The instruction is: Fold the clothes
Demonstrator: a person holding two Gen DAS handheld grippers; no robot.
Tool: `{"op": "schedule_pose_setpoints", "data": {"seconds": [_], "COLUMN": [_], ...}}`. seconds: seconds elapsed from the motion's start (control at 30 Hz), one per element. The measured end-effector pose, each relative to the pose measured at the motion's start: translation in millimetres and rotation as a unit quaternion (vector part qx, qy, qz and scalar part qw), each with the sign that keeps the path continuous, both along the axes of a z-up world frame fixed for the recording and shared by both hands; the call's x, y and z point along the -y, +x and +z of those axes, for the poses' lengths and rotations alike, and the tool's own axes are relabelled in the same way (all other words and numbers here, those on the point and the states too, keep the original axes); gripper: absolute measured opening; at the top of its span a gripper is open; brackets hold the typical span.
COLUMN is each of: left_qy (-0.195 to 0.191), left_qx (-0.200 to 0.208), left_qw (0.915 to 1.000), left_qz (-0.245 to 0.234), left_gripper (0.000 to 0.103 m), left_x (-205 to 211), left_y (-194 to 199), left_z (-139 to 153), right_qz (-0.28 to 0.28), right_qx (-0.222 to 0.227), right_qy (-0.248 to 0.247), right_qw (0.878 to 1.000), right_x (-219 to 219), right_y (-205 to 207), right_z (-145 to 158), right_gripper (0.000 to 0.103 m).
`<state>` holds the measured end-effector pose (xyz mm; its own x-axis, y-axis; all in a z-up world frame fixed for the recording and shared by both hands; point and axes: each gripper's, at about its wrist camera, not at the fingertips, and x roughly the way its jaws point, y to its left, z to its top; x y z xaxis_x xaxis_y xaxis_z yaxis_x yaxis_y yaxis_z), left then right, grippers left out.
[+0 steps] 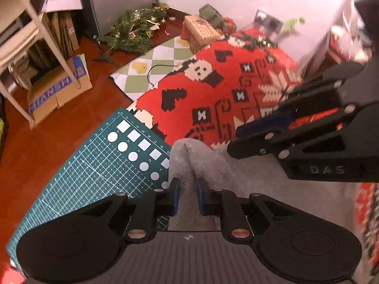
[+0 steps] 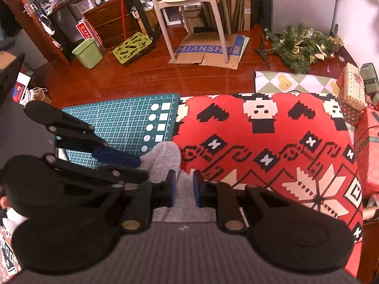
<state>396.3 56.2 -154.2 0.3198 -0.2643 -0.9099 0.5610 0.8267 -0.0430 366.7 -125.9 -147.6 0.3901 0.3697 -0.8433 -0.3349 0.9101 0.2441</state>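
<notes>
Grey knit garment [image 1: 213, 165] lies bunched on the red patterned cloth [image 1: 213, 99], one end lapping onto the green cutting mat [image 1: 106, 165]. L gripper [image 1: 188, 197] has jaws part-spread w/ grey fabric between the pads, contact unclear so can't tell if pinching; R gripper [image 2: 184, 190] looks the same, jaws apart over the grey fabric. Looks soft, light, floppy, non-fragile & will sag, so prob best taken at edge/corner w/ both grippers spaced apart.
</notes>
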Motion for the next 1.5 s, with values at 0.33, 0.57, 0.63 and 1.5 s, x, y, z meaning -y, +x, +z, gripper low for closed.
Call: {"op": "schedule_pose_setpoints", "data": {"seconds": [0.33,0.57,0.63,1.5], "left_qy": [0.006,-0.025,-0.034,-0.079], "left_qx": [0.001,-0.019,-0.024,-0.047], "left_qw": [0.9999,0.999,0.9984,0.9951], "left_qz": [0.008,0.03,0.036,0.037], "left_gripper": [0.019,0.004,0.004,0.004], "left_x": [0.2,-6.9,-8.9,-29.2], "left_y": [-0.7,-0.3,-0.1,-6.4], "left_z": [-1.2,2.5,3.5,0.6], "right_qz": [0.033,0.036,0.034,-0.14], "right_qx": [-0.003,-0.029,-0.035,-0.17], "right_qy": [-0.007,-0.004,0.007,0.21], "right_qw": [0.999,0.999,0.999,0.953], "right_x": [-10.9,-20.5,-19.0,27.4], "right_y": [3.6,15.1,11.5,44.1], "right_z": [-6.3,-24.0,-20.8,-60.7], "right_gripper": [0.018,0.004,0.003,0.003]}}
